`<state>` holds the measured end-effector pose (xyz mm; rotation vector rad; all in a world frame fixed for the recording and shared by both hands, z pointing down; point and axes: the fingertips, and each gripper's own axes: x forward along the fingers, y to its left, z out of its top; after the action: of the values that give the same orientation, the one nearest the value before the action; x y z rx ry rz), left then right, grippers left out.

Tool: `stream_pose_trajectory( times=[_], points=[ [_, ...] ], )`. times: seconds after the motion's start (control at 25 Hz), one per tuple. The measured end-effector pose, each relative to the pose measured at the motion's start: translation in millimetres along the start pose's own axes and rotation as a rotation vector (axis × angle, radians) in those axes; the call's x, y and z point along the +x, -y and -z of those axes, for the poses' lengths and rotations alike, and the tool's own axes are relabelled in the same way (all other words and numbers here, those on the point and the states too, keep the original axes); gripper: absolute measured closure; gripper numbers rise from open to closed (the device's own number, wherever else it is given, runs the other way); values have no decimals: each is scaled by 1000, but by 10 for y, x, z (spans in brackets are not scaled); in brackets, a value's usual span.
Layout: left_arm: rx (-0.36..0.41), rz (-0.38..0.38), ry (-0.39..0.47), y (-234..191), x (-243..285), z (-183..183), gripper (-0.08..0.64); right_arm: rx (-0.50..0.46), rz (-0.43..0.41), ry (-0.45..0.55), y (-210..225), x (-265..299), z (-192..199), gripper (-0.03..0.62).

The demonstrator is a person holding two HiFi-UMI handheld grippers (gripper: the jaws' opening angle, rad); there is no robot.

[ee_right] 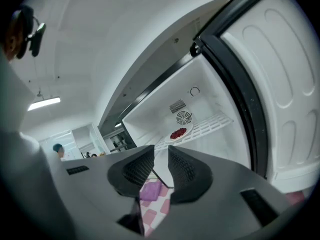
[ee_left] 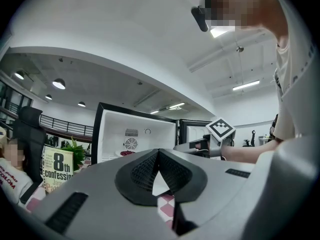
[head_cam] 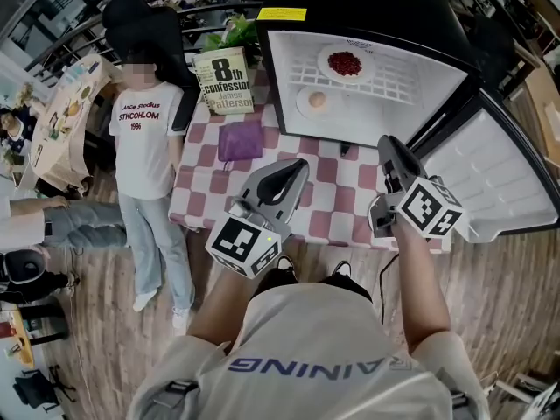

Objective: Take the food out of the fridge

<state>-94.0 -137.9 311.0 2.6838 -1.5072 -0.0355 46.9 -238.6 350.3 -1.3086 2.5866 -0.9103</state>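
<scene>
We reach level, fridge (head_cam: 367,68) ahead: left tongs (ee_left: 158,152) pinched together, right tongs (ee_right: 161,152) slightly parted, both empty.

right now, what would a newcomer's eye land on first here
The open fridge on the checked table, its door swung out to the right, draws the eye first. Inside, a plate of red food sits on the upper wire shelf, a plate with a pale round item below it. Nearer, the left gripper, shut, and the right gripper, slightly open and empty, point toward it.
</scene>
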Motion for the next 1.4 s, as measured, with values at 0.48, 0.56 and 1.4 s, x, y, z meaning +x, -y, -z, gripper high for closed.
stream_pose_trajectory(
  times=[0.48,0.56,1.4],
  points=[
    [-47,-35,-10,-354,-198,132,552,597,56,13,286,1129,-105,472],
    [-59,-40,-12,-430,-233,164,552,674,74,30,346,1275,-77,471],
    [-87,-42,17,-728,-252,193,552,974,186,53,564,1781,-46,469]
  ],
)
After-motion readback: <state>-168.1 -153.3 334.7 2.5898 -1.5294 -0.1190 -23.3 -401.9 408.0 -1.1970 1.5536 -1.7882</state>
